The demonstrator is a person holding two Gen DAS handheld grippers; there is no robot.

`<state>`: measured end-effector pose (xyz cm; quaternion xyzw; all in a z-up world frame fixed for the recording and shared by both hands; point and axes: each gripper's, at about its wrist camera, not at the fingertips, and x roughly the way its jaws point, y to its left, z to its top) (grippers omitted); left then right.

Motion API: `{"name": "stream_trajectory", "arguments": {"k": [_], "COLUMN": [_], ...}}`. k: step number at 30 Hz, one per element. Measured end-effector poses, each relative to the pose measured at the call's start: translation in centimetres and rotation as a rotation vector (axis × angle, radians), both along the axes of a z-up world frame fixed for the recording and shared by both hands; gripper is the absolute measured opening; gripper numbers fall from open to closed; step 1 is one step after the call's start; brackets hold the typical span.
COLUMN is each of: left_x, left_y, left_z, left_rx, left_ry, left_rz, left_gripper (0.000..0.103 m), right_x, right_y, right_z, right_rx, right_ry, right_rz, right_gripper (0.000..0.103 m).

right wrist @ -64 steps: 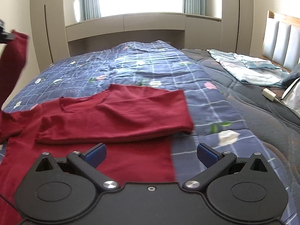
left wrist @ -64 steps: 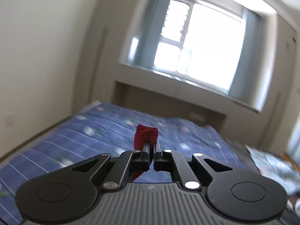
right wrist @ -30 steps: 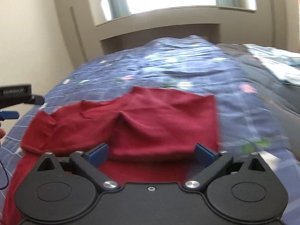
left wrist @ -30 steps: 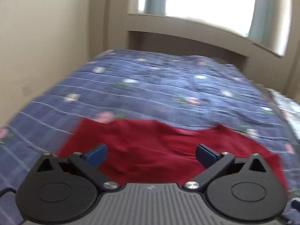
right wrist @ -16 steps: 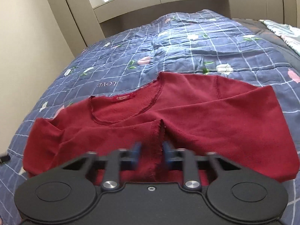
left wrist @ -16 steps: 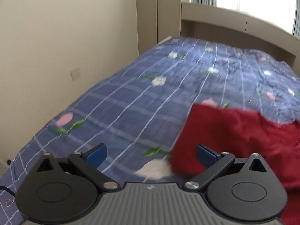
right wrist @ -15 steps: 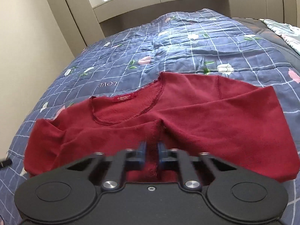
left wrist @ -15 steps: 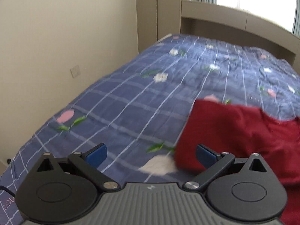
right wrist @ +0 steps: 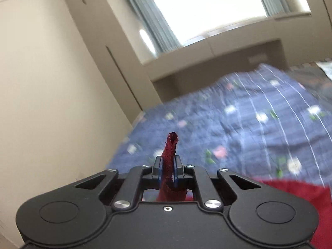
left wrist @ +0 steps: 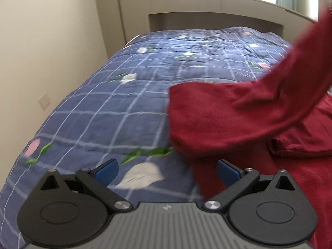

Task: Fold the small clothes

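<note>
A dark red long-sleeved top (left wrist: 228,112) lies on the blue checked quilt (left wrist: 128,95). In the left wrist view one sleeve (left wrist: 300,62) rises up and to the right, off the bed. My left gripper (left wrist: 167,171) is open and empty, low over the quilt at the top's left edge. My right gripper (right wrist: 167,167) is shut on the sleeve's cuff end (right wrist: 170,151), which sticks out past the fingers. It is raised and points toward the far wall. More of the red top (right wrist: 300,191) shows at the lower right.
A cream wall (left wrist: 41,51) with a socket (left wrist: 44,103) runs along the bed's left side. A built-in shelf (left wrist: 217,4) and a bright window (right wrist: 207,6) with curtains stand beyond the bed's far end. The quilt (right wrist: 249,124) stretches toward them.
My right gripper closed on the sleeve cuff and lifted it up off the bed. My left gripper stayed open near the top's left edge.
</note>
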<state>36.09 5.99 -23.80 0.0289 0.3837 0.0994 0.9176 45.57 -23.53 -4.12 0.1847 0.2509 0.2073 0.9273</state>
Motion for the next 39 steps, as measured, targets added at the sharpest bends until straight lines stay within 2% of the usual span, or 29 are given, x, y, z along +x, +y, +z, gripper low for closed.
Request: {"name": "stream_trajectory", "arguments": {"k": [3, 6, 10, 12, 13, 15, 17, 21, 29, 32, 34, 35, 36, 38, 39], "left_x": [1.4, 2.4, 2.9, 2.6, 2.4, 2.0, 1.8, 1.4, 1.0, 1.0, 0.8, 0.7, 0.5, 0.0, -0.4], "left_y": [-2.0, -3.1, -2.7, -2.1, -1.9, -1.4, -1.3, -2.1, -3.7, -3.9, -3.3, -2.8, -2.0, -0.9, -0.3], "left_z": [-0.6, -0.9, -0.8, -0.5, -0.3, 0.0, 0.0, -0.5, -2.5, -2.9, -2.4, -2.1, -1.7, -0.8, -0.2], "left_rx": [0.068, 0.157, 0.199, 0.209, 0.204, 0.163, 0.130, 0.188, 0.331, 0.345, 0.299, 0.268, 0.235, 0.198, 0.180], "left_ry": [-0.007, -0.015, -0.025, -0.050, -0.061, -0.083, -0.086, -0.083, 0.005, 0.045, 0.044, 0.043, 0.041, 0.027, 0.015], "left_rz": [-0.029, -0.002, 0.051, 0.068, 0.066, 0.037, -0.008, -0.069, -0.122, -0.140, -0.121, -0.103, -0.077, -0.041, -0.031], "left_gripper": [0.103, 0.100, 0.093, 0.080, 0.069, 0.035, 0.018, 0.011, 0.007, 0.008, 0.013, 0.023, 0.043, 0.065, 0.069], "right_x": [-0.1, -0.3, -0.4, -0.7, -0.8, -1.1, -1.2, -1.4, -2.0, -2.4, -2.7, -3.0, -3.2, -3.5, -3.6], "right_y": [0.6, 0.4, -0.6, -1.5, -2.1, -3.0, -3.9, -5.5, -7.0, -7.2, -7.4, -7.5, -7.6, -7.9, -8.0], "right_z": [1.7, 2.2, 1.5, 0.6, 0.0, -1.3, -2.7, -5.9, -11.7, -13.7, -14.4, -14.8, -14.9, -15.2, -15.3], "right_rx": [-0.024, -0.041, -0.072, -0.071, -0.070, -0.073, -0.072, -0.088, -0.143, -0.155, -0.155, -0.146, -0.140, -0.128, -0.124], "right_ry": [-0.049, -0.058, -0.040, -0.017, -0.003, 0.027, 0.061, 0.130, 0.237, 0.281, 0.293, 0.297, 0.301, 0.309, 0.312], "right_rz": [0.021, 0.025, -0.008, -0.034, -0.051, -0.085, -0.117, -0.176, -0.229, -0.248, -0.253, -0.258, -0.262, -0.271, -0.273], "right_gripper": [0.010, 0.010, 0.010, 0.010, 0.010, 0.010, 0.010, 0.009, 0.009, 0.009, 0.009, 0.009, 0.009, 0.009, 0.009]}}
